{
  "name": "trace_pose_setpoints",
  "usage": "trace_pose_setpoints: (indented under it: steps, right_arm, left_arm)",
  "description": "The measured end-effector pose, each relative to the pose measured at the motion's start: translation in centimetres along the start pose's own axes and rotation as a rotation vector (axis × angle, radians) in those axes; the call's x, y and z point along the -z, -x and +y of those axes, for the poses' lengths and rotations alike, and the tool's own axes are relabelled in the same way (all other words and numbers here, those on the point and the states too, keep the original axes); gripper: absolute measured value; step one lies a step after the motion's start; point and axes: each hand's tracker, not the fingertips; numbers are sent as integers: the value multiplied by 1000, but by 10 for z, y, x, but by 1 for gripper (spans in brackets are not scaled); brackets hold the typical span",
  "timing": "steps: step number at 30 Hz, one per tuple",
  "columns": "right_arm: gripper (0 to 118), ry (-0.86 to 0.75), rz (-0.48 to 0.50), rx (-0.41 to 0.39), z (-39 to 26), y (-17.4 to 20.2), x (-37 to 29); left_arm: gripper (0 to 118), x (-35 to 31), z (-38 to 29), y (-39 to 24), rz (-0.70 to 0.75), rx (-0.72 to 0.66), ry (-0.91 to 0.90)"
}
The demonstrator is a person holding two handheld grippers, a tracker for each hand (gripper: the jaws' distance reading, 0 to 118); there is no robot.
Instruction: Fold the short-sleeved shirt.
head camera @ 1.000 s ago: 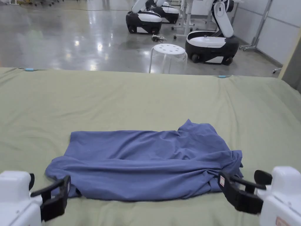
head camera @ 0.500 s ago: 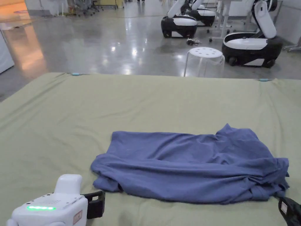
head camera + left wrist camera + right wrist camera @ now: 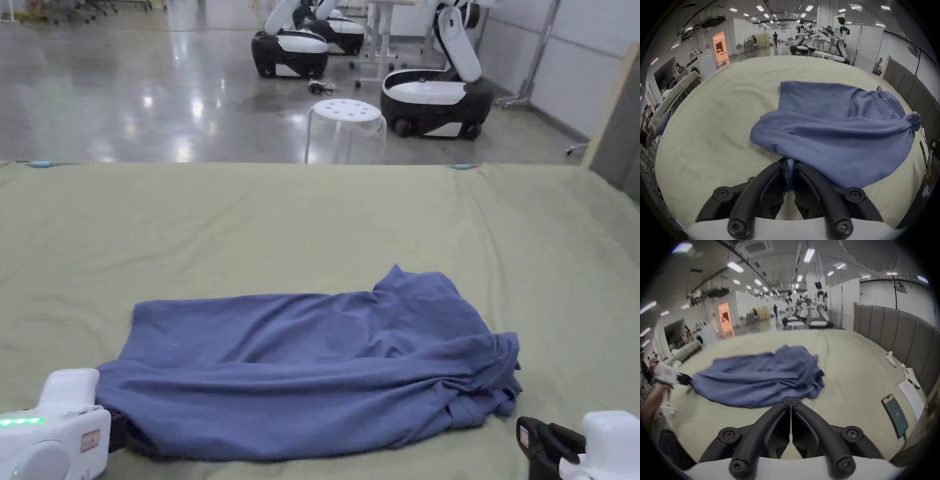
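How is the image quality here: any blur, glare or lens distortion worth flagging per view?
Head view: sharp, with ceiling-light glare on the glossy floor. Left gripper view: strong fisheye with dark corners; the shirt is fairly crisp. Right gripper view: same fisheye, but motion blur smears the shirt's edges and the background, and the left tongs look soft.

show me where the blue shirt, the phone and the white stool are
blue shirt (image 3: 300,369), head view, middle of the folded body.
phone (image 3: 894,415), right gripper view, centre of its screen, lying on the green sheet.
white stool (image 3: 345,111), head view, on its round seat with holes.
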Motion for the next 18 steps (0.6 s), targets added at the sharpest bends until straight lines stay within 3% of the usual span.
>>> trace_pose_setpoints:
  steps: [2,3,4,5,6,7,8,10,11,12,14,15,16,18]
  right_arm:
    - [28,118,-5,-12,4,-19,39]
    - [50,152,8,3,6,-28,55]
    - [84,167,20,38,8,-37,74]
    - [104,203,31,61,12,-43,93]
    - [113,228,30,70,16,-47,109]
    - [114,238,21,69,20,-51,124]
    - [113,252,-15,62,22,-52,134]
    - [106,264,2,89,26,-56,152]
    - [91,267,40,123,27,-58,158]
    - [69,286,71,136,27,-58,160]
    - [56,293,36,118,29,-58,161]
    - [39,292,45,125,31,-60,157]
    - [11,279,33,116,33,-60,147]
    - [10,209,-48,52,39,-59,125]
  left_arm:
    - [8,-9,2,-8,13,31,-20]
    - [8,-18,3,-5,-2,19,-27]
    - [8,-21,5,-7,-17,19,-23]
    - [8,-23,6,-11,-15,19,-24]
    - [8,-25,7,-14,-14,19,-32]
    - [8,-24,10,-4,-18,18,-31]
    - [8,-24,10,-6,-17,16,-28]
    - [8,-23,8,-10,-15,8,-30]
    - [8,-20,9,-2,-19,4,-25]
    - [8,-18,8,-3,-21,5,-22]
    - [8,-13,3,-5,-27,5,-9]
    - [8,-8,2,3,-28,-3,-5]
    - [8,-7,-1,4,-30,-14,-7]
    - [8,-15,-4,6,-9,-31,-24]
